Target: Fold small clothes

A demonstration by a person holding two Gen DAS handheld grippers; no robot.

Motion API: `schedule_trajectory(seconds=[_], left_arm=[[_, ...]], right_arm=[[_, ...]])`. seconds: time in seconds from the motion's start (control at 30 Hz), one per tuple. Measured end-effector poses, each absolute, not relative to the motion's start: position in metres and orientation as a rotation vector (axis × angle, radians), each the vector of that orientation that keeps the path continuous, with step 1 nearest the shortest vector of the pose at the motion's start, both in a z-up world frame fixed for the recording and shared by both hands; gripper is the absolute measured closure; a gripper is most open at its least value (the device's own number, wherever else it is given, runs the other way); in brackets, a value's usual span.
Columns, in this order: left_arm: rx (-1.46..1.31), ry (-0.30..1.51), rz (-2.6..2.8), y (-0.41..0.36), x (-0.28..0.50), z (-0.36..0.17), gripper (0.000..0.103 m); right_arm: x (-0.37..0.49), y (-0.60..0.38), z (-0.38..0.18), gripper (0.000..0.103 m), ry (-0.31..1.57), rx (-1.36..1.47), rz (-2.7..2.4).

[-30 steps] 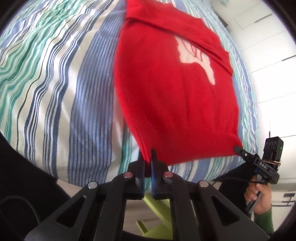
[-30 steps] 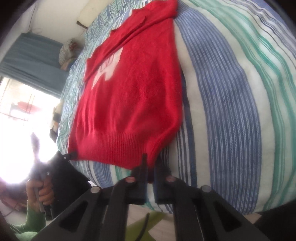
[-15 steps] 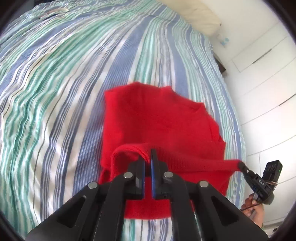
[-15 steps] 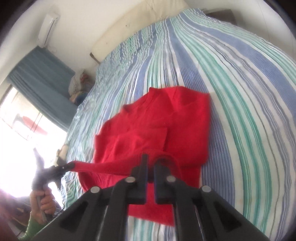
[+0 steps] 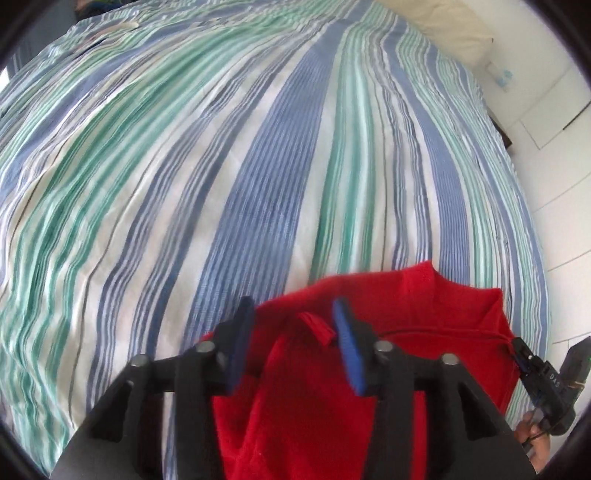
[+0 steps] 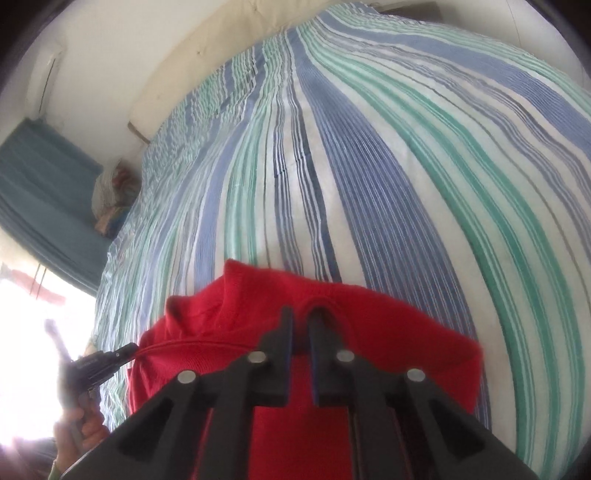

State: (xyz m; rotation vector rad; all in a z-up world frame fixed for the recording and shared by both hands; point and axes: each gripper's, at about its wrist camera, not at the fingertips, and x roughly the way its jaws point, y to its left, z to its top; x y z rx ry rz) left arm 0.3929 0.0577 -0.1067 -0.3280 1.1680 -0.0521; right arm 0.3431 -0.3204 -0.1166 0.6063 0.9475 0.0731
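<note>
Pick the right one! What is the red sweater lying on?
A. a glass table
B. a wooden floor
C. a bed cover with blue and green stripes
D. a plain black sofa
C: the red sweater lies folded on a bed cover striped in blue, green and white, which fills both wrist views.

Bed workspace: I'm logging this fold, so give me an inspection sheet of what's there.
Surface: striped bedcover, rumpled.
Job's things: red sweater, hem folded up over its body.
Clutter: bundle beside the bed.
Grippers: left gripper opening, hem corner loose between its jaws; right gripper opening, hem fold between its pads.
Cables: nothing seen.
Surroundings: beige headboard, white wall panels, blue curtain.
</note>
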Motion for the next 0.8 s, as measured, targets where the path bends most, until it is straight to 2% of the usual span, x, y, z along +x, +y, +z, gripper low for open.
schedule_trajectory(seconds=[0.03,0.07,0.2,0.3,0.33,0.37,0.43,0.47,0.53,0.63,0.7,0.77,0.8], left_arm=[[-0.319,1.139,-0.036,0.062,0.39,-0.101,0.029],[-0.316,1.114,-0.04,0.066,0.385,-0.097,0.027],[-0.284,1.087,-0.101,0.074,0.349,-0.084,0.027],[-0.227,1.078,-0.148,0.061,0.311,-0.088,0.011],[-0.199,1.084,-0.152,0.056,0.298,-0.094,0.008],[-0.165,1.102,-0.152,0.05,0.29,-0.104,0.008],[-0.109,1.164,-0.119,0.044,0.278,-0.123,0.01],[-0.113,1.183,-0.1,0.044,0.271,-0.128,0.017],[-0.165,1.169,-0.102,0.048,0.251,-0.12,0.018],[-0.14,1.079,-0.101,0.043,0.219,-0.091,0.011],[-0.087,1.015,-0.089,0.036,0.2,-0.073,0.008],[-0.051,0.979,-0.083,0.028,0.185,-0.062,0.008],[-0.04,0.965,-0.08,0.025,0.179,-0.058,0.008]], right_arm=[[0.343,-0.322,-0.118,0.082,0.945,0.614,0.057],[0.338,-0.322,-0.116,0.078,0.929,0.618,0.064],[0.313,-0.305,-0.088,0.076,0.884,0.456,0.12],[0.284,-0.276,-0.069,0.074,0.873,0.294,0.235],[0.272,-0.265,-0.067,0.068,0.88,0.25,0.285],[0.26,-0.256,-0.07,0.057,0.894,0.212,0.33],[0.239,-0.244,-0.088,0.045,0.946,0.145,0.372],[0.232,-0.244,-0.104,0.044,0.998,0.112,0.357],[0.221,-0.255,-0.132,0.047,1.095,0.094,0.28],[0.187,-0.271,-0.112,0.047,1.014,0.145,0.249],[0.16,-0.273,-0.092,0.039,0.952,0.112,0.247],[0.134,-0.272,-0.079,0.023,0.903,0.057,0.228],[0.122,-0.273,-0.077,0.022,0.889,0.036,0.214]])
